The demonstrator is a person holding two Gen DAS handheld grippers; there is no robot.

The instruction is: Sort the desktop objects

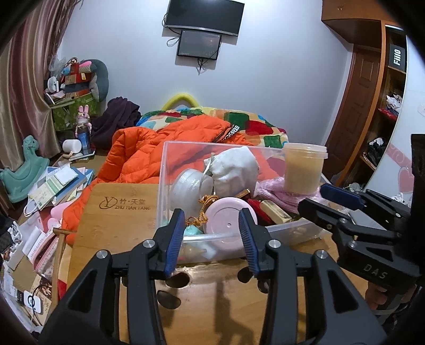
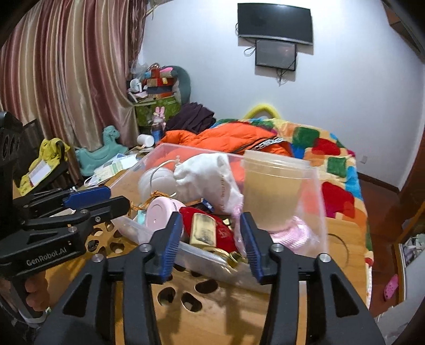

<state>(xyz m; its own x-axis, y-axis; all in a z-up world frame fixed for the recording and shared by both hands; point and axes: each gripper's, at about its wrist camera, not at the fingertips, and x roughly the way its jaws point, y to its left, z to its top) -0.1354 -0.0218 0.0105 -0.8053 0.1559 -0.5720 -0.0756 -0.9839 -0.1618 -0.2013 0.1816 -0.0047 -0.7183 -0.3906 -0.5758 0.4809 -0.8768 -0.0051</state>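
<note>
Left wrist view shows the left gripper (image 1: pixel 211 222) level above the bamboo table (image 1: pixel 114 212), jaws spread wide and holding nothing, aimed at the near wall of the clear bin (image 1: pixel 164 169). To its right, the right gripper (image 2: pixel 211 225) hovers likewise, wide apart and empty. Inside the bin lie a pink round case (image 1: pixel 225 217), white pouch (image 1: pixel 233 167) and gold bar (image 2: pixel 203 229); a lidded tub (image 1: pixel 304 167) stands at its far right.

Orange puffer jacket (image 1: pixel 148 154) on patchwork blanket (image 2: pixel 329 156), wall-mounted screen (image 1: pixel 204 16), striped curtain (image 2: pixel 66 66), teal rocking horse (image 1: pixel 24 169)
</note>
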